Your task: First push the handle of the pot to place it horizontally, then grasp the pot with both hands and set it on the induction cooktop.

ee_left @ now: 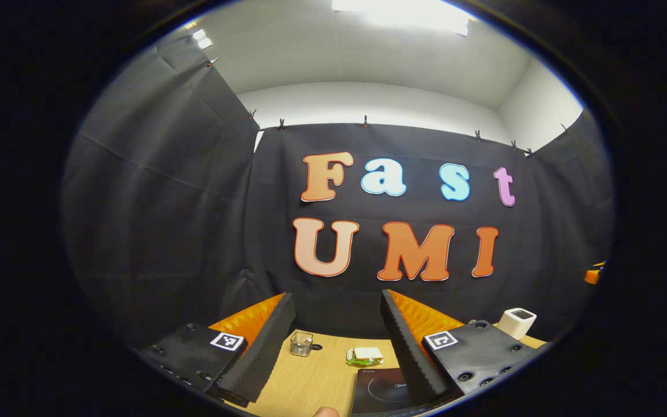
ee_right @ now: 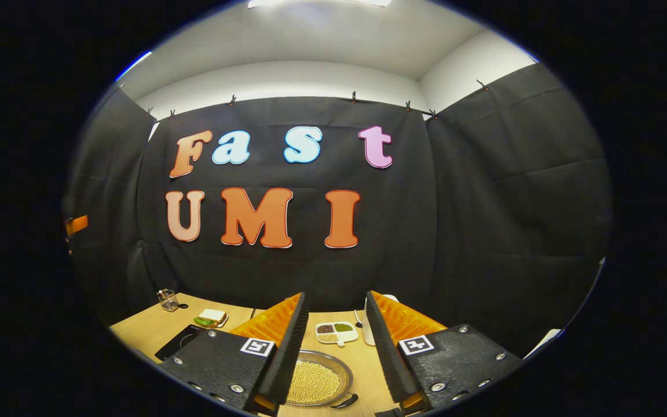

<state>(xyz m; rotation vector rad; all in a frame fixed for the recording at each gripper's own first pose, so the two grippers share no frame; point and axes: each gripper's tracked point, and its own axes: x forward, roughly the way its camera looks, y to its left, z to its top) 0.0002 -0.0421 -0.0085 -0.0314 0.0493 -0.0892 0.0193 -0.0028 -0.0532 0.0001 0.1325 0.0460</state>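
Observation:
In the right gripper view, a shallow metal pot (ee_right: 317, 382) full of yellow beans sits on the wooden table, low between my fingers. Its short dark handle (ee_right: 346, 401) sticks out at the pot's lower right. My right gripper (ee_right: 334, 298) hangs open above the pot and touches nothing. The black induction cooktop (ee_right: 178, 343) lies flat to the left of the pot. In the left gripper view the cooktop (ee_left: 381, 389) lies just below my open left gripper (ee_left: 336, 298), partly behind the right finger.
A sandwich on a plate (ee_right: 212, 317) and a small glass jar (ee_right: 167, 300) stand behind the cooktop. A divided dish of grains (ee_right: 336, 332) sits beyond the pot. A white box (ee_left: 517, 322) stands at the table's right. A fingertip (ee_left: 326, 412) shows at the bottom edge.

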